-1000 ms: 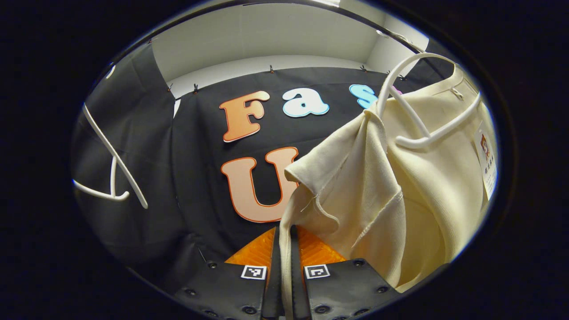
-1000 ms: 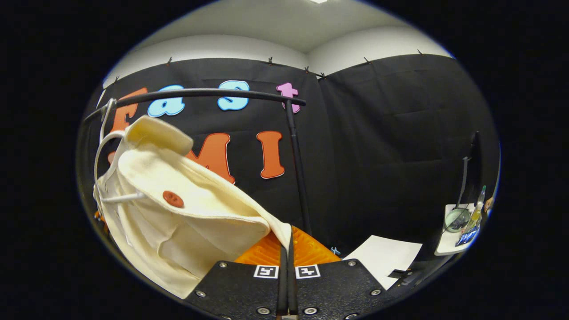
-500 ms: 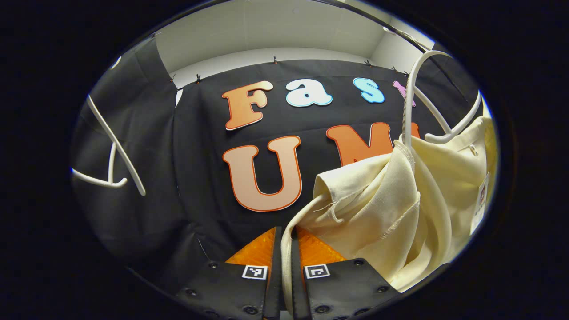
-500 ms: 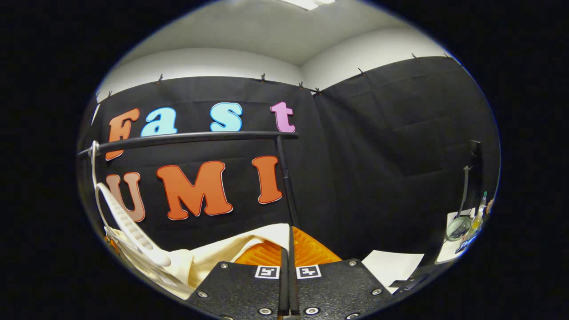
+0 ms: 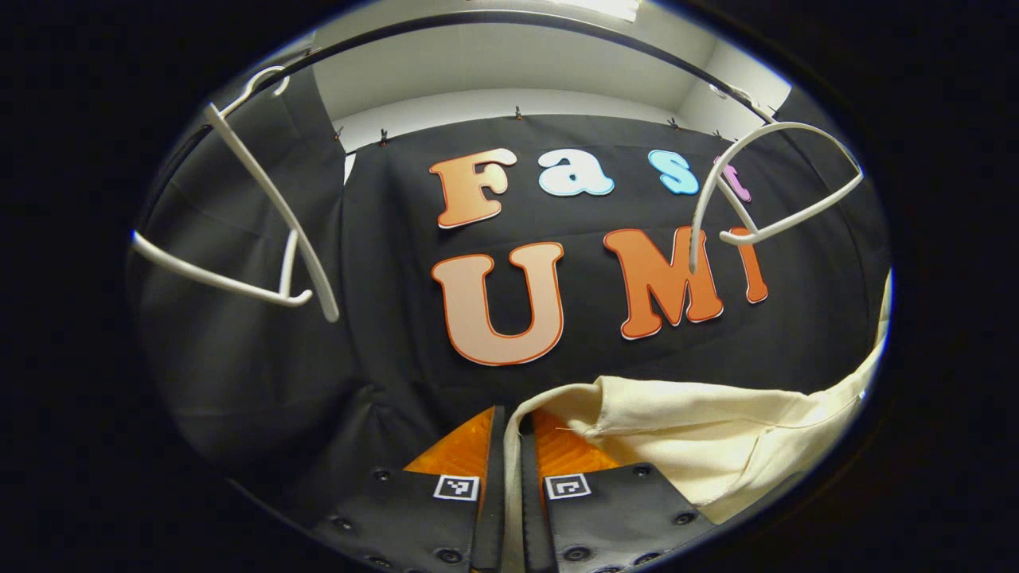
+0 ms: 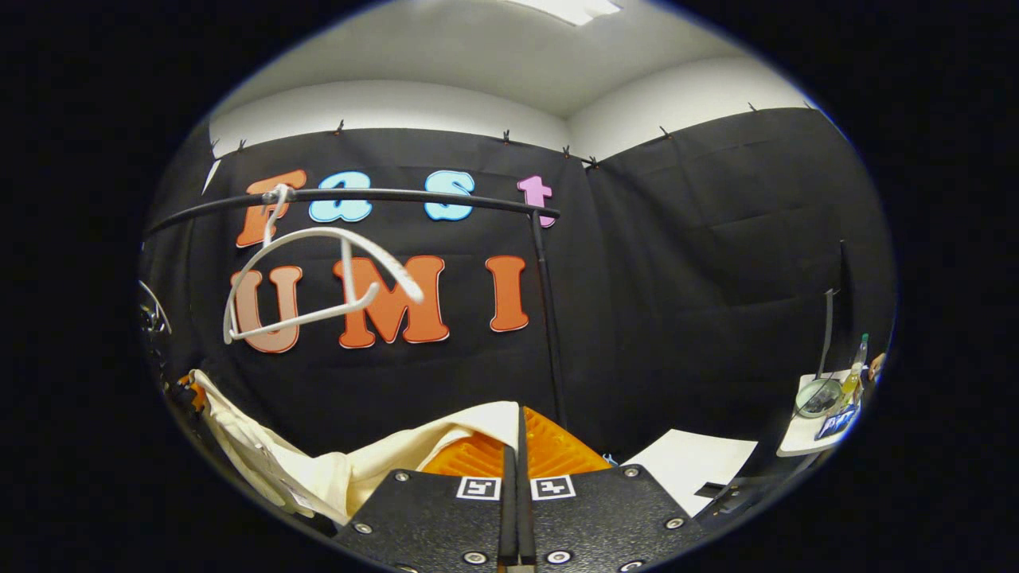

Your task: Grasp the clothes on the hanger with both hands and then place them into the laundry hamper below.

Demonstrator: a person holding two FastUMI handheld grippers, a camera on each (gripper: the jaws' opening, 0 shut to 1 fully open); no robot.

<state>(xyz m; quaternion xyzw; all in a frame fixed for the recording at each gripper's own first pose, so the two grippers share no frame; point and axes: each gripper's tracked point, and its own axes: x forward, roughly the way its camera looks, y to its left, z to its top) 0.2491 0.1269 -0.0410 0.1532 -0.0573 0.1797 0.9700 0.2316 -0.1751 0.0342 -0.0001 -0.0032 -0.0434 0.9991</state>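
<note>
In the left gripper view, a bare white hanger [image 5: 263, 231] hangs from the rail [image 5: 509, 20] at about ten o'clock, and a second bare white hanger [image 5: 764, 199] hangs at about two o'clock. The left gripper [image 5: 511, 446] sits at six o'clock with its fingers closed tight on an edge of the cream garment [image 5: 716, 434], whose cloth runs up between them and spreads toward four o'clock, clear of both hangers (no part of it touches either one). In the right gripper view, a white hanger [image 6: 318, 278] hooks on the black rail [image 6: 358, 195] at ten o'clock, with nothing on it. The cream garment [image 6: 350, 469] sags from eight o'clock across to six o'clock, where the right gripper [image 6: 516, 454] pinches its corner between fingers pressed together. A black upright pole [image 6: 549, 318] stands near the centre. A white sheet [image 6: 692, 461] lies at five o'clock, and at four o'clock a small table [image 6: 820, 422] carries what may be a bowl and bottle.
</note>
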